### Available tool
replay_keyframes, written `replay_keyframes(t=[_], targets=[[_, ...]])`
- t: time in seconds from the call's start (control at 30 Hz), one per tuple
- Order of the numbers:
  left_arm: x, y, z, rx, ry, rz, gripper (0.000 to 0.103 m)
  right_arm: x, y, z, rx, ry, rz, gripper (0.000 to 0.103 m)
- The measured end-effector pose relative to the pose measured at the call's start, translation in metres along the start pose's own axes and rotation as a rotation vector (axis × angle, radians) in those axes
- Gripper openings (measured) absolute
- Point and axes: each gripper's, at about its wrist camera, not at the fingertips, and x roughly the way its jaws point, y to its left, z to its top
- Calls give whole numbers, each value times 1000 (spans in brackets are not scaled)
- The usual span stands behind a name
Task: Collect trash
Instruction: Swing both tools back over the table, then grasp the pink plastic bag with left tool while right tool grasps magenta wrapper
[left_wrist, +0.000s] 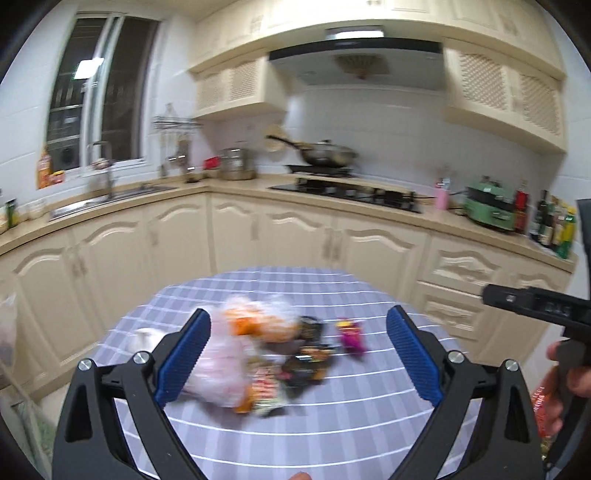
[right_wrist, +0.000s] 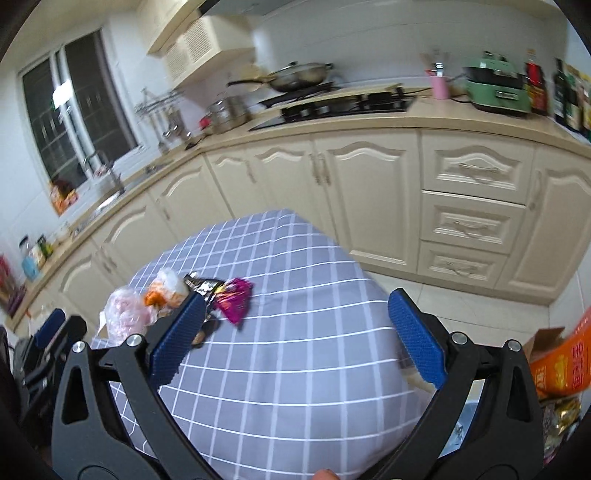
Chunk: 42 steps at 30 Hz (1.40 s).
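Observation:
A heap of trash lies on the grey checked tablecloth (left_wrist: 332, 424): a clear plastic bag with orange peel (left_wrist: 255, 325), dark snack wrappers (left_wrist: 308, 358), a purple wrapper (left_wrist: 351, 334) and a crumpled white piece (left_wrist: 146, 338). My left gripper (left_wrist: 297, 354) hovers open just above and in front of the heap, with nothing between its blue pads. In the right wrist view my right gripper (right_wrist: 295, 332) is open too, over the tablecloth (right_wrist: 295, 369), with the purple wrapper (right_wrist: 234, 299) and dark wrappers (right_wrist: 203, 286) just past its left finger. The frames are blurred.
Cream kitchen cabinets (left_wrist: 258, 236) run behind the table, with a sink (left_wrist: 110, 195), a stove and wok (left_wrist: 328, 155) and bottles (left_wrist: 554, 225) on the counter. An orange cardboard box (right_wrist: 561, 362) stands on the floor at the right. A person's hand (left_wrist: 569, 384) holds the other gripper's handle.

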Motion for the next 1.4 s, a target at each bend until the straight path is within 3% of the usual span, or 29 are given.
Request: replay_keyframes(t=[0.1,0.3,0.67,0.8,0.83,0.9,0.93,0.97,1.23,1.4], targets=[[12,28,-4,3,28,67,94,16,18,-3,-35,24,8,97],[41,61,-10,17,90,91,94,53,39,-11,-78,90,14,97],[102,58,-20,145,205,102,93,124,58,-16,-121,195,48,97],[118,56,-23,167,258,65,62,156,64,-16,-137,235,59,95],[121,56,-25,174,268,63,52,162,65,-16,-138,247,58,89],[128,53,-29,195,287,61,44,177,63,-17,-129,287,69,65],[128,52,-31,198,290,52,40,181,62,-19,-127,303,79,43],[128,52,-32,197,292,42,38,182,62,-20,-133,301,73,35],[103,55,-28,127,224,16,32,134,44,-21,-97,226,116,32],[65,52,-13,82,121,9,32,96,32,-13,-73,159,134,32]])
